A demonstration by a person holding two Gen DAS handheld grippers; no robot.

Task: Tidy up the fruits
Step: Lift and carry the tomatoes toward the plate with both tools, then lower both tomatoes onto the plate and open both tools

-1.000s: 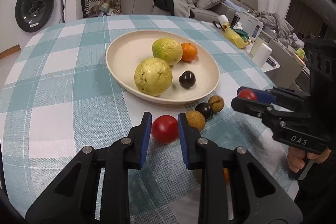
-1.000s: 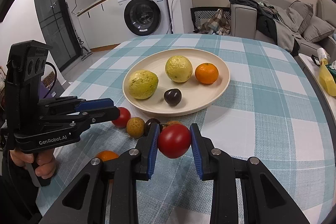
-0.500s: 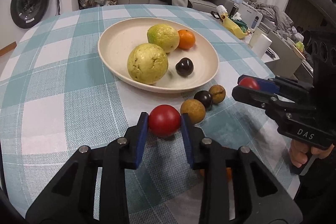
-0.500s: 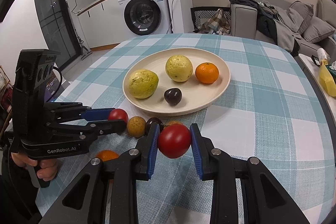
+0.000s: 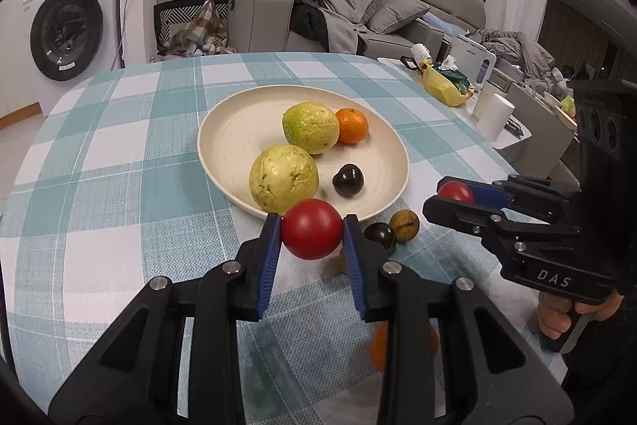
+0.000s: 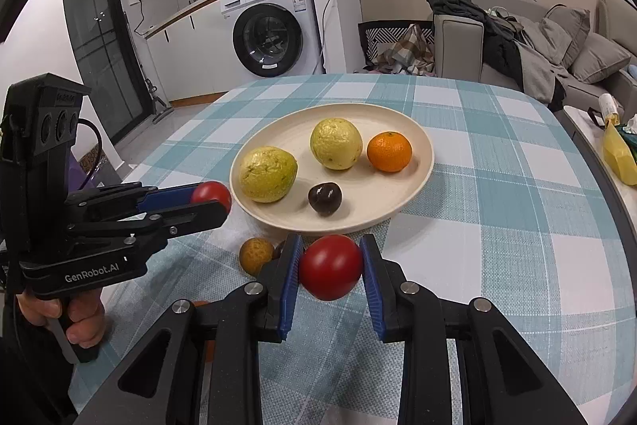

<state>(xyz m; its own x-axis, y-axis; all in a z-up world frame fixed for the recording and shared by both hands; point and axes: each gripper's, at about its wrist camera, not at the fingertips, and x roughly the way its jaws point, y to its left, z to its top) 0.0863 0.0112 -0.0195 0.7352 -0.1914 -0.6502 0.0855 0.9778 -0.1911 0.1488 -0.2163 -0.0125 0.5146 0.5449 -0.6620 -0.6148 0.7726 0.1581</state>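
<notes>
A cream plate [image 5: 239,130] [image 6: 414,146] on the checked table holds two yellow-green guavas [image 5: 283,177] [image 5: 310,127], an orange [image 5: 351,125] and a dark plum [image 5: 348,179]. My left gripper [image 5: 311,230] is shut on a red tomato [image 5: 311,229] and holds it above the table at the plate's near rim. My right gripper [image 6: 329,267] is shut on a second red tomato [image 6: 330,267], also lifted, near the plate's front rim. On the table by the plate lie a brown fruit [image 5: 404,225] [image 6: 256,256], a dark plum [image 5: 379,234] and an orange [image 5: 380,345] partly hidden under the fingers.
A side table [image 5: 458,106] with a yellow bag [image 5: 442,88] and a white cup [image 5: 495,122] stands to the right. A sofa [image 5: 358,22] and a washing machine [image 5: 67,26] are behind the table.
My left gripper closed on the red tomato and lifted it off the table toward the plate's near rim. My right gripper kept holding its tomato, almost still.
</notes>
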